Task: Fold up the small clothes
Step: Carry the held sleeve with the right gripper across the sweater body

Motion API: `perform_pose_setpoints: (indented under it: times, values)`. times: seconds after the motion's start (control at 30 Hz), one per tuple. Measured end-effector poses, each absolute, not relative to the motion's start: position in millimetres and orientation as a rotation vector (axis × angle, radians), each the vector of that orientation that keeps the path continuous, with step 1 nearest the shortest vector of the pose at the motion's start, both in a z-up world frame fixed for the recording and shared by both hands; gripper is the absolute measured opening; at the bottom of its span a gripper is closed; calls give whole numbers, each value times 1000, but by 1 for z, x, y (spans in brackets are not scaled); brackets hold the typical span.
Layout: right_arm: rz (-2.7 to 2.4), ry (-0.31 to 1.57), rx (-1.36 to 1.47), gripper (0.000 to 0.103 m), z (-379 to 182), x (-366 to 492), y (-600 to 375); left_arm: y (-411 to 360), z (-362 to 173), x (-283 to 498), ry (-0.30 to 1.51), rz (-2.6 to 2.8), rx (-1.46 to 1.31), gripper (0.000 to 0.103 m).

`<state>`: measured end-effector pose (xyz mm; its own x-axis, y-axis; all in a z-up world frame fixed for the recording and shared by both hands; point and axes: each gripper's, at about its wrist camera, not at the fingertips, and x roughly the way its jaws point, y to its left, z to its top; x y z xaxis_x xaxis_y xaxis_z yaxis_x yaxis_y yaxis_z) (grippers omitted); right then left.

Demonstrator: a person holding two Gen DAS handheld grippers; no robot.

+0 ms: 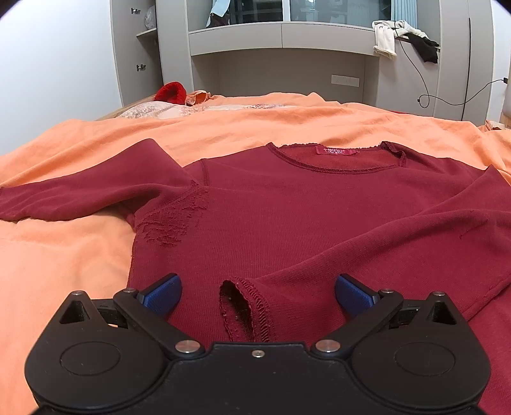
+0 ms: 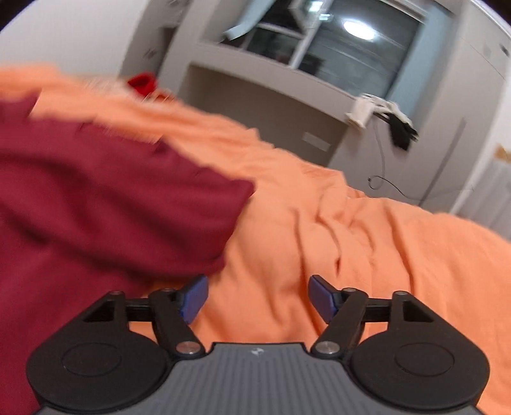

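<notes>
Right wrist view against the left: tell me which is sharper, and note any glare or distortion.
Left wrist view: sharp, the shirt knit readable, fisheye bending the cabinet. Right wrist view: motion-blurred and tilted, shirt edges smeared, a lamp reflection glaring in the window.

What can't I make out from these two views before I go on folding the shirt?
- Shirt hem: left wrist view, hidden under the left gripper.
- Far-side sleeve end: left wrist view, cut off by the left edge.
- Neck label text: too small.
- Shirt edge by the open, empty right gripper: right wrist view, motion-blurred.
- Clothes on the shelf: too small to identify.
</notes>
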<state>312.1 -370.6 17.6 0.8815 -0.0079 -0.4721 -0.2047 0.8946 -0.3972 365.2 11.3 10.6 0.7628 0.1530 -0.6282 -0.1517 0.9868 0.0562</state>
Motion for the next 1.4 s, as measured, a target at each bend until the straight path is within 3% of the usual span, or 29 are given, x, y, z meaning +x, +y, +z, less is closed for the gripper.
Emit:
perform_pose_setpoints:
  times: [0.3, 0.37, 0.47, 0.53, 0.63, 0.83, 0.97, 1.13, 1.23, 1.3, 1.4]
  values:
    - [110, 445, -679, 75, -7, 326, -337, 12, 11, 365, 685, 165, 0, 103]
    - [111, 420, -765, 68, -12, 329, -327, 12, 11, 365, 685, 165, 0, 103]
    - [125, 391, -883, 45, -22, 332, -312, 12, 11, 365, 685, 165, -1, 103]
    - [148, 396, -921, 14, -27, 334, -304, 12, 11, 365, 685, 164, -3, 103]
    - [145, 383, -936, 8, -33, 339, -298, 13, 11, 365, 685, 164, -9, 103]
    - [110, 389, -787, 4, -24, 339, -303, 12, 13, 363, 677, 164, -6, 103]
    - [114, 393, -844, 9, -26, 331, -297, 11, 13, 362, 677, 165, -3, 103]
    - [144, 408, -939, 32, -34, 338, -290, 11, 13, 362, 679, 164, -6, 103]
    - [151, 392, -1037, 38, -40, 344, -285, 12, 13, 362, 679, 164, -8, 103]
    - [187, 402, -1102, 37, -44, 350, -282, 12, 13, 362, 679, 164, -7, 103]
    - [255, 455, -1137, 15, -48, 358, -282, 12, 13, 362, 679, 164, -8, 103]
